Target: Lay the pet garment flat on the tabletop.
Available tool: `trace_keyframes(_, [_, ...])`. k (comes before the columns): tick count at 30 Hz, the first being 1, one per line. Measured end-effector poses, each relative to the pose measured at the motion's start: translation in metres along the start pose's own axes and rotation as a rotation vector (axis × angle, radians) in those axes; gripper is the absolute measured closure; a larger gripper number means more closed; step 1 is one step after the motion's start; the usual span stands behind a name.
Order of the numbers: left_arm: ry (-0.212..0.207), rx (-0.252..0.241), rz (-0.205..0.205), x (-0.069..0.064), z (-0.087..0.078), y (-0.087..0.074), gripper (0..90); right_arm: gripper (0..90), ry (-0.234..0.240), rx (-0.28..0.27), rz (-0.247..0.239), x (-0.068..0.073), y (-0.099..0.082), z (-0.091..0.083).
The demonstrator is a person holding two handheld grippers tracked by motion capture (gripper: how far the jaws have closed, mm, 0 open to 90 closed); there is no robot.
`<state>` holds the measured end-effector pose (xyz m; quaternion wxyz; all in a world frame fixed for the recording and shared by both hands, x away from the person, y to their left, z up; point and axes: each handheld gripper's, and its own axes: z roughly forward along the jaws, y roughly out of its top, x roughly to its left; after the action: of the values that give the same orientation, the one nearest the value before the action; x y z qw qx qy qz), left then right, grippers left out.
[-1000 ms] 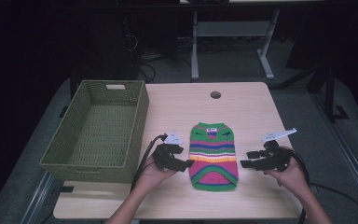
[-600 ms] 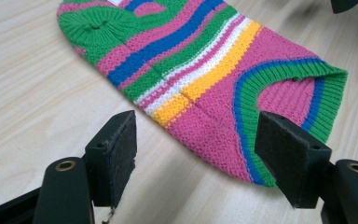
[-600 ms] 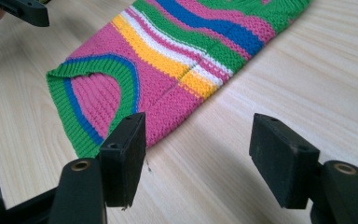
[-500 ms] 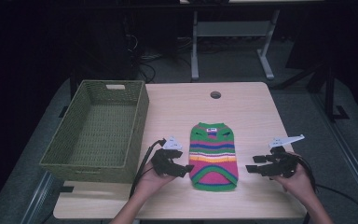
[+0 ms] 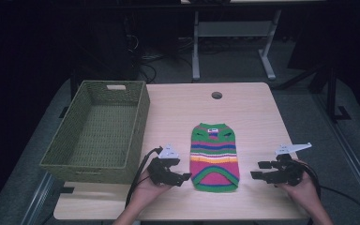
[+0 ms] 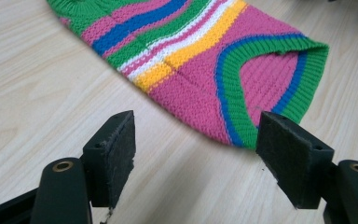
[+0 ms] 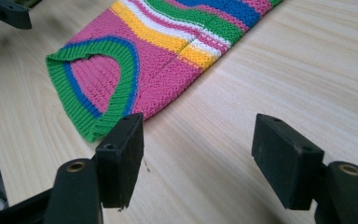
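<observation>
A striped knitted sweater (image 5: 214, 156) in green, pink, blue, white and yellow lies flat on the pale wooden tabletop (image 5: 253, 117), its green collar toward the far edge. Left of the sweater, at the tabletop's left edge, stands an empty green woven basket (image 5: 98, 131) with a handle slot in its far wall. Beyond the sweater, near the far edge, is a round cable hole (image 5: 216, 95).

Small striped knit sweater (image 5: 214, 156), lay flat on the table, spread out, collar pointing away, green-ribbed hem nearest. Banded in green, blue, pink, white and yellow; curved blue-and-green trim ringed the pink hem opening.
</observation>
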<state>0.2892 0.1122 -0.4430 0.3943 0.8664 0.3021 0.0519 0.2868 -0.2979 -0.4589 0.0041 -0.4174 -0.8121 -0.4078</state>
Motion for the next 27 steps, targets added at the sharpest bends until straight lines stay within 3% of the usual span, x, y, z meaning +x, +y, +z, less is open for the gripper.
trace_keyframes(7, [0.003,-0.013,-0.005,-0.002,-0.006,-0.007,27.7,31.1,0.000,-0.021,0.005,0.002,-0.010,-0.010])
trace_keyframes(10, [0.026,-0.015,0.016,-0.007,-0.010,-0.012,27.7,30.6,-0.014,-0.022,-0.003,0.003,-0.016,-0.014])
trace_keyframes(21, [0.031,-0.038,0.014,-0.017,-0.020,-0.027,26.5,29.3,-0.047,-0.060,0.012,0.008,-0.033,-0.024])
trace_keyframes(23, [0.016,-0.055,-0.013,-0.018,-0.021,-0.030,25.2,29.2,-0.041,-0.075,0.020,0.011,-0.040,-0.027])
trace_keyframes(27, [0.042,-0.056,0.013,-0.024,-0.021,-0.030,24.9,29.2,-0.023,-0.103,0.036,0.015,-0.053,-0.032])
